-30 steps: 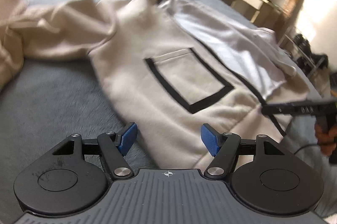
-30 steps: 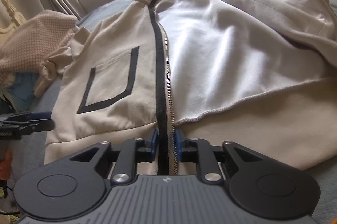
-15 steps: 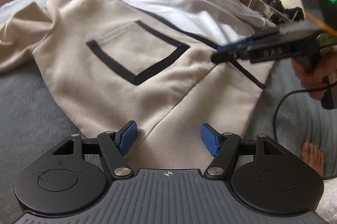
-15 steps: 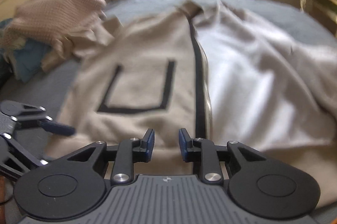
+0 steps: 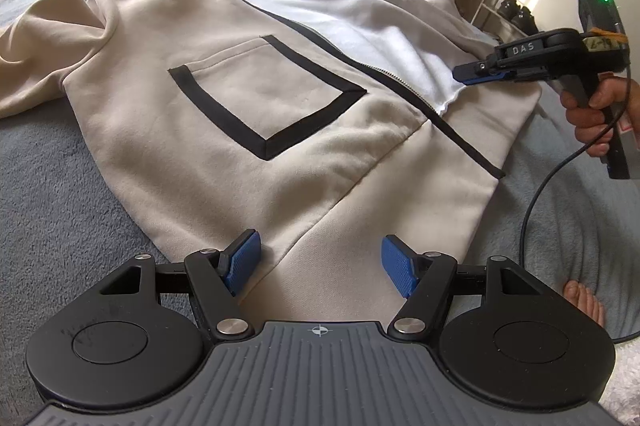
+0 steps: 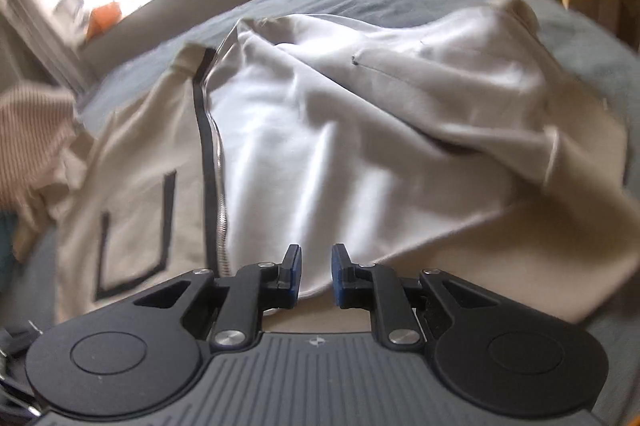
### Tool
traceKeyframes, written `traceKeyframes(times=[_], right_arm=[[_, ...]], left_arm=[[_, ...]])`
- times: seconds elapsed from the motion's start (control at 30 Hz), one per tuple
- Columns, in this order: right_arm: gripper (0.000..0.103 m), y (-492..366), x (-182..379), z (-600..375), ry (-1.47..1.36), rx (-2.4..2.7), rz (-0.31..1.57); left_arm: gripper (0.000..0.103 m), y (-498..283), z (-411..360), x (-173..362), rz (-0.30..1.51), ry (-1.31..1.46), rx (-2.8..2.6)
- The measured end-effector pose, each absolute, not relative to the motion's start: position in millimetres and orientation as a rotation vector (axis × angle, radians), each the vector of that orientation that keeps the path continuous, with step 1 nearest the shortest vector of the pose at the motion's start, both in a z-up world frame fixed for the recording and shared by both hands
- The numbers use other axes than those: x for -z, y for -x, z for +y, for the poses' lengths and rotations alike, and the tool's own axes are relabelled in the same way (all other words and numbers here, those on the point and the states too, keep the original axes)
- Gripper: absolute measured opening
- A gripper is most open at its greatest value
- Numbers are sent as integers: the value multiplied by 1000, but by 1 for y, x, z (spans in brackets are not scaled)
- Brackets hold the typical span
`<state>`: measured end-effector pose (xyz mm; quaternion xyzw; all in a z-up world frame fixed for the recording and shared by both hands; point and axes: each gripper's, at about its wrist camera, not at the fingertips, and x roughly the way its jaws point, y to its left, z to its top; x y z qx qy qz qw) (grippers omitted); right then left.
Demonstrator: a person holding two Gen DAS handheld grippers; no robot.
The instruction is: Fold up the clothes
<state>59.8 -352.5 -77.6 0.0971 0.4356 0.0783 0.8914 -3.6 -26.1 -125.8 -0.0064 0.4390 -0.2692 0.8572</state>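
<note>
Looking along our left gripper (image 5: 318, 262), we see a cream jacket (image 5: 224, 162) lying flat on a grey bed (image 5: 44, 186). We use the jacket as our marker. Our left gripper sits at the jacket's bottom edge, and its blue pads (image 5: 240, 262) are wide apart with nothing between them. A square pocket (image 5: 260, 94) with a black border is in the middle of the jacket's near half. A black zip strip (image 5: 400, 82) runs beside the pocket. Past the zip, the other half is flipped open and shows a white lining (image 5: 360, 14).

Our right gripper (image 5: 466, 71) hangs over the white lining, held by a hand (image 5: 592, 122). In its own blurry view, the right gripper (image 6: 314, 276) sits at the lining's bottom edge. Its pads (image 6: 294, 272) are a little apart and hold nothing. A black cable (image 5: 536, 194) hangs down from the handle. Bare toes (image 5: 584, 302) peek out below the jacket's right corner. A knitted heap (image 6: 28, 138) lies left of the jacket.
</note>
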Motion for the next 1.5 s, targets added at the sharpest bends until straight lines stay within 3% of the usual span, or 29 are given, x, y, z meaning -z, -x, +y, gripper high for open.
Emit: traceKeyframes(times=[0.17,0.3,0.6,0.8,0.93,1.07,1.2,1.5], right_arm=[[16,-78,75,-306,107,-340,884],[14,-93,109,-286,447,-344,1062],[14,-81,99,-314,626,-302,1219],[14,-96,65,-275,487,-361,1118],[16,-108,70,-251,408,-428,1054],[17,-108,105,-278,382,-380,1152],[17,-98,86,-299,352,-241,1216],[19,-119,32,-256,178,-386,1024]], left_arm=[[67,3,-26,127,924,19,567],[67,2,-25,126,928,29,566],[67,0,-21,127,935,51,583],[67,0,-21,128,934,51,582],[67,-1,-18,128,935,72,587],[67,-1,-16,129,934,88,599],[69,-4,-11,129,939,121,613],[71,-9,-3,131,944,209,638]])
